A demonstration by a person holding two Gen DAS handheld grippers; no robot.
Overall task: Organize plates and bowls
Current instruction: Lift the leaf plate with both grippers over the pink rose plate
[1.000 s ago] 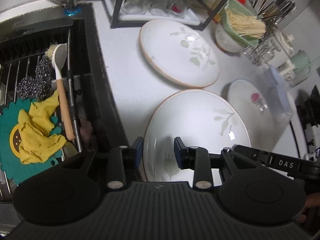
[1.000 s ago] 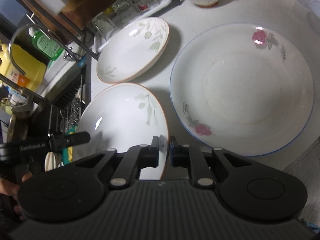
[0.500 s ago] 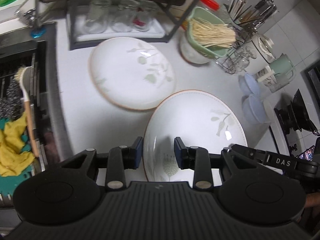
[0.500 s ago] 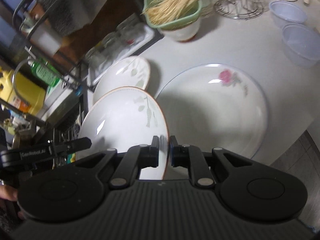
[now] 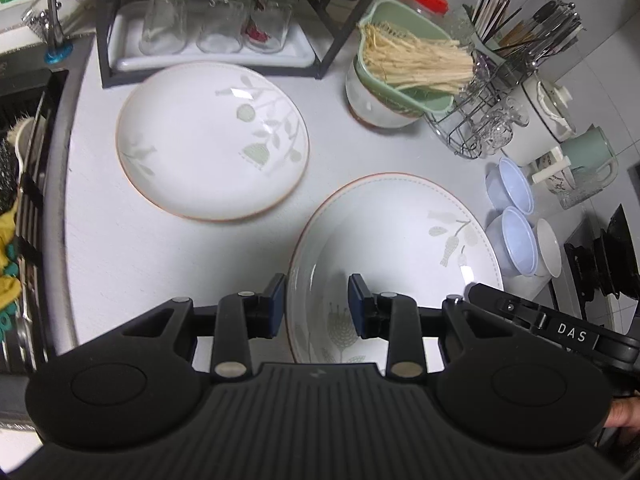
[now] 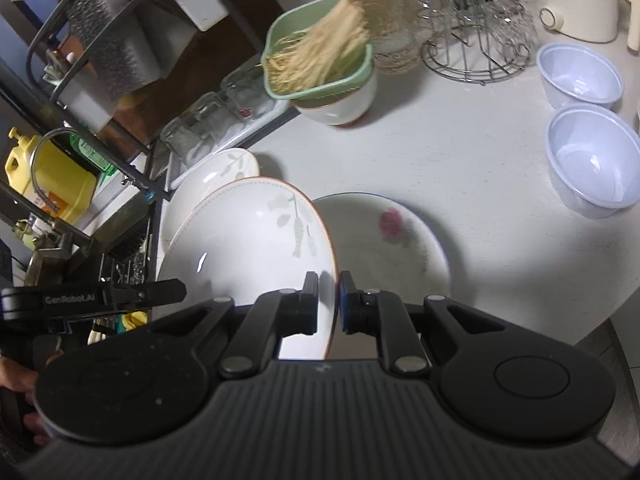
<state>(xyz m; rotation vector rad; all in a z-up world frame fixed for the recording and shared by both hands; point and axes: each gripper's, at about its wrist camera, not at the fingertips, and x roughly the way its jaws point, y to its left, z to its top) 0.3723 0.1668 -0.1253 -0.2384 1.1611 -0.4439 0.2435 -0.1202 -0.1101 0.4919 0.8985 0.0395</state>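
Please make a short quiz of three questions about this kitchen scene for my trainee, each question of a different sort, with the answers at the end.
1. Which dish do the left gripper and the right gripper hold together?
A. a plastic bowl
B. the leaf-pattern plate
C. a glass
2. True or false: the rose plate rests on the counter, in no gripper.
3. Fill in: in the left wrist view, ___ glasses stand on the white tray.

Key: 1 B; 2 true; 3 three.
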